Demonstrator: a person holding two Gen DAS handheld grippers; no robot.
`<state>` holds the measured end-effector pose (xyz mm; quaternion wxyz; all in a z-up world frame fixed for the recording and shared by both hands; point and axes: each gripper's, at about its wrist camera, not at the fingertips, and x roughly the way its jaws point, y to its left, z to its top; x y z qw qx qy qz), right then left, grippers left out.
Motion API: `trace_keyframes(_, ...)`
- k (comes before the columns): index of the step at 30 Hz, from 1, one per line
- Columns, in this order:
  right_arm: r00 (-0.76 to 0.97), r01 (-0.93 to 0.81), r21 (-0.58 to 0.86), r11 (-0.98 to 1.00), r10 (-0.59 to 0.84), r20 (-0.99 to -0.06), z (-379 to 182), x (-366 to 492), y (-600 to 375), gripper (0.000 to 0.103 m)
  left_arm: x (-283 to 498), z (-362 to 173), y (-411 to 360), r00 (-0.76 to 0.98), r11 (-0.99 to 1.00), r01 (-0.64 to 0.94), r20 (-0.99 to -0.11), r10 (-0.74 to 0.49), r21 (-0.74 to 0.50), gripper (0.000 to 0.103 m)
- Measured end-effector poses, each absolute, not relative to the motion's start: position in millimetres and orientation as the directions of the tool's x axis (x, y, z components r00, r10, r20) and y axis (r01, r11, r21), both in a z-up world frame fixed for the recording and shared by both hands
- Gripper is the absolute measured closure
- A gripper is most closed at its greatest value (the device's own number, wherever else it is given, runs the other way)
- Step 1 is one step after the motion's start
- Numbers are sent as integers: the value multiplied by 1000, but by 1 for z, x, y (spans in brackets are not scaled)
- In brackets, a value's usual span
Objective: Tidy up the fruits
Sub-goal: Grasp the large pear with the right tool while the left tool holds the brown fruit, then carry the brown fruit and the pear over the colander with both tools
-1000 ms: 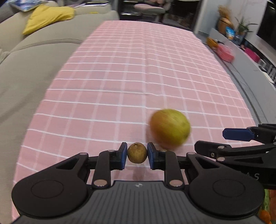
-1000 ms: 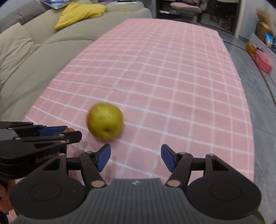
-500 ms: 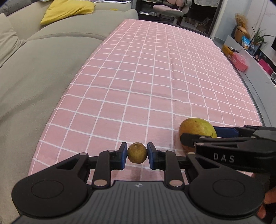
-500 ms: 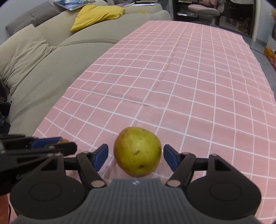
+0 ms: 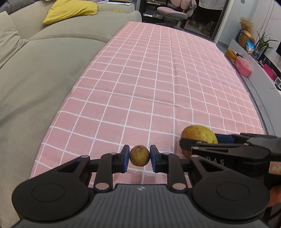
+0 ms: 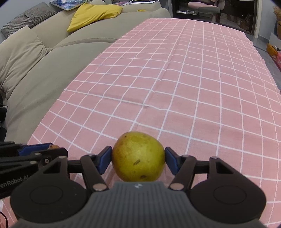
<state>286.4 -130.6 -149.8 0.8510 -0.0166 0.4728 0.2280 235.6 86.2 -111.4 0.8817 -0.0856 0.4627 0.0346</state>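
pink checked cloth [image 5: 158, 84] fills the left wrist view, and the left gripper [image 5: 140, 156] is clamped on a small brown fruit [image 5: 139, 155], held just above the near edge of the cloth. to its right the right gripper [image 5: 200, 140] reaches across with a large yellow-green fruit [image 5: 197, 132] between its fingers. a grey sofa [image 5: 35, 79] runs along the left side with a yellow cushion [image 5: 70, 10] at its far end; shelves and boxes line the right.

from the right wrist, the jaws have just been closing and the blue pads [image 6: 105, 158] now press both sides of the large fruit, which looks to sit on or just over the cloth. both fruits are gripped, so picking looks done; no bowl or tray shows, so placing is still ahead. nothing blocks the open cloth.
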Motion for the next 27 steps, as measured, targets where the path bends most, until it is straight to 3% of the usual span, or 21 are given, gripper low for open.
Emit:
trace_keyframes(13,535,-414,162,896,384,-753,-82,228,-163,41,213,-59,56,626,989,-43,-775,-81,-138,76)
trace_keyframes(27,625,-322,124,939,309,-717,-30,115,-287,41,169,-25,-37,588,933,259,-726,-356,-248,76)
